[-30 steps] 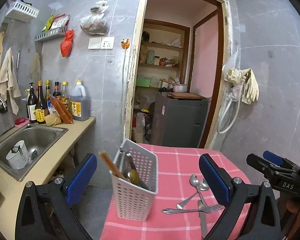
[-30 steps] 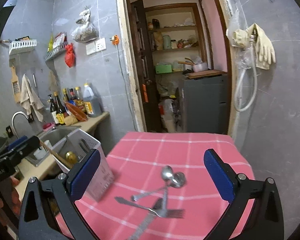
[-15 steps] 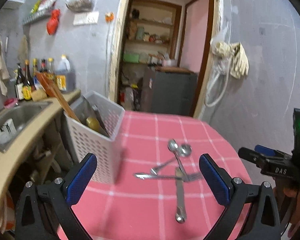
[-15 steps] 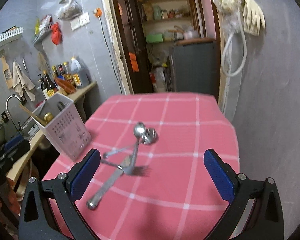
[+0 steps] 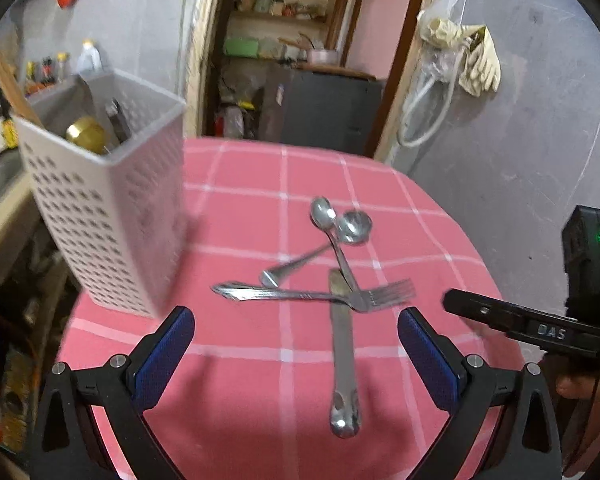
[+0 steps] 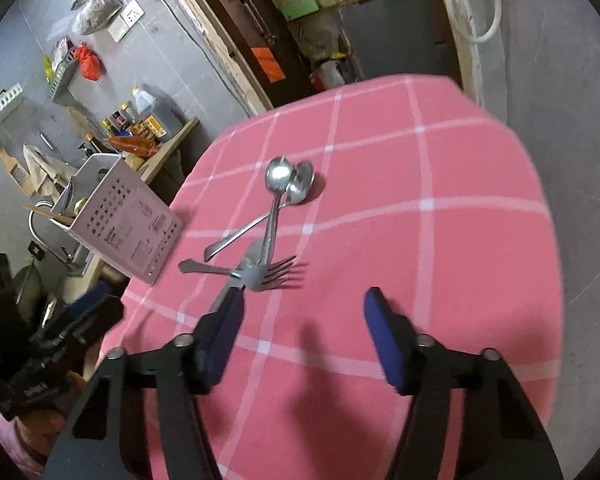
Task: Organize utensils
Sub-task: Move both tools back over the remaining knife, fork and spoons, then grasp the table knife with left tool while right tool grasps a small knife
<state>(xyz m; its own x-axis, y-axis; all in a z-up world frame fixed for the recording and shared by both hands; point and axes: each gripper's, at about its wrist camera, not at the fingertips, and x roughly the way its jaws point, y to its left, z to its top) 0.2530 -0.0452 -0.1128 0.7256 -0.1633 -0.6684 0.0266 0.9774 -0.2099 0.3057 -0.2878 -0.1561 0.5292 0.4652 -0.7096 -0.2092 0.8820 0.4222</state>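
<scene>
Grey tiled walls and an open doorway onto a cluttered storeroom stand behind a table under a pink checked cloth [image 5: 236, 412]. On the cloth lies a loose heap of cutlery: two spoons [image 5: 342, 224] with bowls touching at the far side, a fork [image 5: 320, 295] lying crosswise over them with its tines to the right, and a knife [image 5: 344, 344] running toward the camera under the fork. A white perforated basket [image 5: 108, 216] stands upright at the table's left edge, well apart from the heap, already holding chopsticks and other utensils. The left gripper [image 5: 296, 332] hangs over the near part of the cloth, jaws wide and empty. The right gripper [image 6: 304, 320] points down at the fork's tines; its jaws have just been closing, with nothing between them, and now stand about half apart.
</scene>
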